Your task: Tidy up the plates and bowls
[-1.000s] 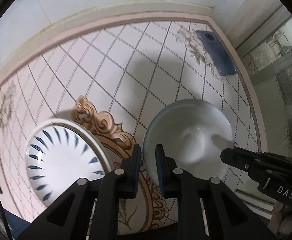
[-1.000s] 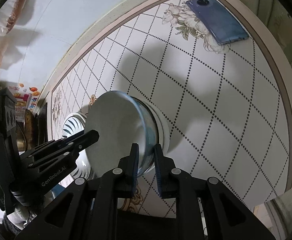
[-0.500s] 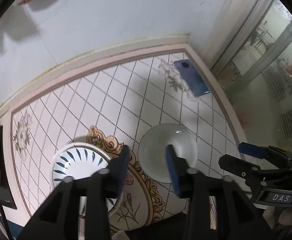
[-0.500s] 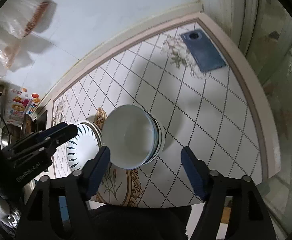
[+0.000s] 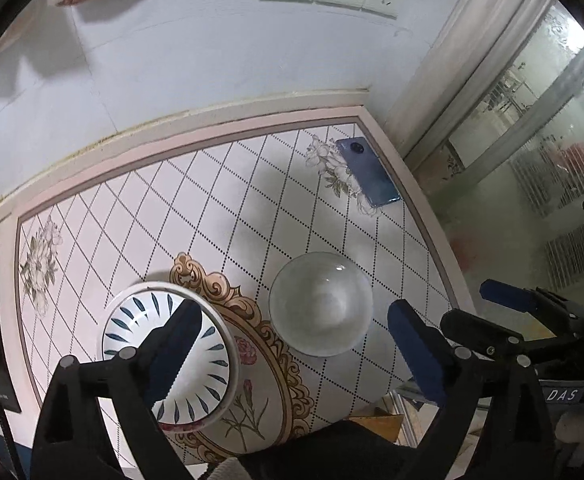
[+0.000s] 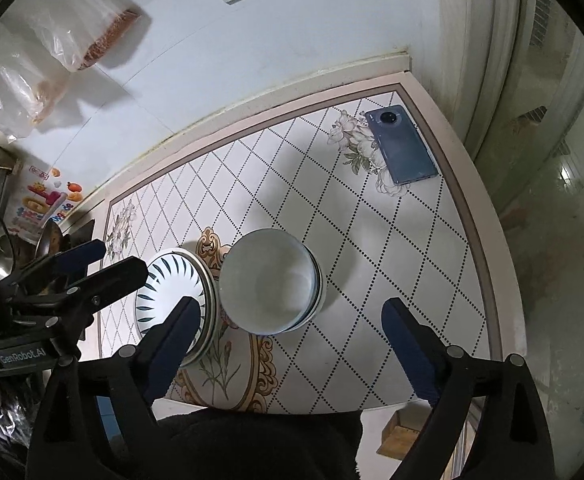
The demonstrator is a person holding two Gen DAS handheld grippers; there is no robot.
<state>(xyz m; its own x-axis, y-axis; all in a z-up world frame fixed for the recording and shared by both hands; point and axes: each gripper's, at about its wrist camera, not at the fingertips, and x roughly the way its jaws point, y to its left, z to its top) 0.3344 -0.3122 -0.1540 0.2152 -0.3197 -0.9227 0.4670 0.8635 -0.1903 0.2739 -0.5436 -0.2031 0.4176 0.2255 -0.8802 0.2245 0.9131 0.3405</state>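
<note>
The left gripper [image 5: 292, 334] and the right gripper [image 6: 290, 330] both hang spread wide above the table [image 6: 391, 288], their jaws having just been opening, with nothing pinched. The bowl [image 5: 320, 303] sits free below, between each pair of fingers, just beside the plate [image 5: 168, 356] under the left-hand fingers.

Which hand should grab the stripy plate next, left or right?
Probably the left. The left gripper hangs open with one finger over the stripy plate, while the right gripper sits over the white bowl, farther from the plate.
</note>
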